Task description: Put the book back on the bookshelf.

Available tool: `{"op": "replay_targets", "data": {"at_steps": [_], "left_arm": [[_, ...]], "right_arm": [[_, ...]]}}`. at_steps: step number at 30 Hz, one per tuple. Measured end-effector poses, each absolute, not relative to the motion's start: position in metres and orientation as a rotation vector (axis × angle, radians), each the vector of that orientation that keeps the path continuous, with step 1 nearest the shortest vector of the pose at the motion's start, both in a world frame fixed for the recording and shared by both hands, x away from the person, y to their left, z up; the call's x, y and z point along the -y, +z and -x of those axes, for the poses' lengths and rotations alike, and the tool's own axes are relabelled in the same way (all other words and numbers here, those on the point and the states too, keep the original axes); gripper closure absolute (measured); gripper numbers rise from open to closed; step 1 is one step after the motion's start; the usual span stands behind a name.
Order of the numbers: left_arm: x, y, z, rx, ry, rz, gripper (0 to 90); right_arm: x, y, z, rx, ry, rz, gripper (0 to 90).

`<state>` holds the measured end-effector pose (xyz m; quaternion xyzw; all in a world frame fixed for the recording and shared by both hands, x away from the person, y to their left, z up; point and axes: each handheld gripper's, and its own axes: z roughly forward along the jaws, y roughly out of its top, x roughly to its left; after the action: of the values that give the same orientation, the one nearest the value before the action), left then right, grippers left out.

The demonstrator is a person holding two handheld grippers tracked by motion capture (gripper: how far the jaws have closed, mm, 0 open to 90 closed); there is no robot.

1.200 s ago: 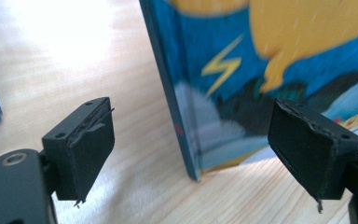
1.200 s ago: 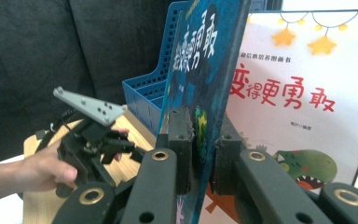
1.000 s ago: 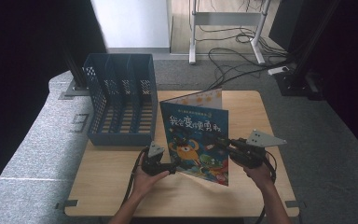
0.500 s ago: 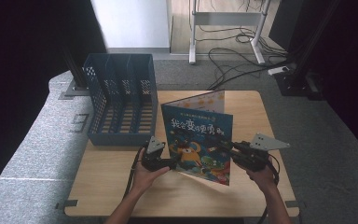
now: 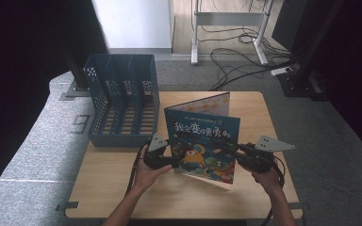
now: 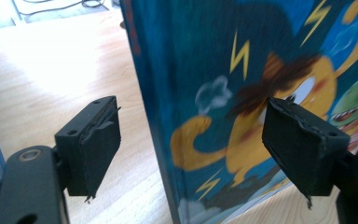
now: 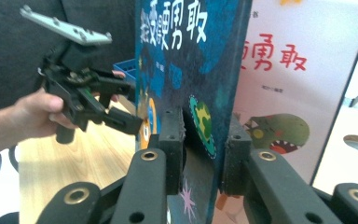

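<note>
A blue picture book (image 5: 202, 141) with a cartoon monster on its cover stands upright and partly open on the wooden table (image 5: 122, 188). My left gripper (image 5: 173, 160) is at the book's left edge. In the left gripper view its jaws (image 6: 191, 140) stand wide either side of the book (image 6: 242, 70) near the spine. They have just been closing, and neither pad touches it. My right gripper (image 5: 228, 147) straddles the front cover's right edge. Its jaws (image 7: 203, 144) have just been opening, and a gap shows between one pad and the cover (image 7: 186, 56).
A blue slotted file rack (image 5: 122, 101) stands at the table's back left, close behind the left hand. Cables (image 5: 235, 56) and a white desk frame (image 5: 226, 19) are on the floor beyond. The left gripper (image 7: 130, 123) appears across the book in the right gripper view.
My left gripper has risen a little along the book's left edge. The book and the right hand stay where they were.
</note>
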<state>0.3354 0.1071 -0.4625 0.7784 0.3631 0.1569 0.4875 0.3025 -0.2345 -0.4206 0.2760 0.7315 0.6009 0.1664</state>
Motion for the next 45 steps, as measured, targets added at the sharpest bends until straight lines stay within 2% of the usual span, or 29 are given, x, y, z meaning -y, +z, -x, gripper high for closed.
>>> {"op": "replay_targets", "data": {"at_steps": [8, 14, 31, 38, 45], "left_arm": [[-0.102, -0.452, -0.332, -0.837, 0.403, -1.872, 26.6], [-0.101, -0.448, -0.327, -0.802, 0.44, -1.848, 34.6], [-0.101, -0.447, -0.322, -0.753, 0.393, -1.847, 39.9], [-0.1, -0.448, -0.321, -0.724, 0.381, -1.851, 45.6], [-0.088, -0.455, -0.319, -0.681, 0.387, -1.873, 46.1]], "right_arm": [[0.238, -0.425, -0.304, -2.073, 1.686, -0.806, 70.4], [0.239, -0.429, -0.306, -2.058, 1.661, -0.819, 66.9], [0.241, -0.436, -0.312, -2.055, 1.626, -0.844, 59.3], [0.242, -0.438, -0.314, -2.068, 1.613, -0.852, 55.0], [0.243, -0.44, -0.316, -2.08, 1.601, -0.852, 51.5]]}}
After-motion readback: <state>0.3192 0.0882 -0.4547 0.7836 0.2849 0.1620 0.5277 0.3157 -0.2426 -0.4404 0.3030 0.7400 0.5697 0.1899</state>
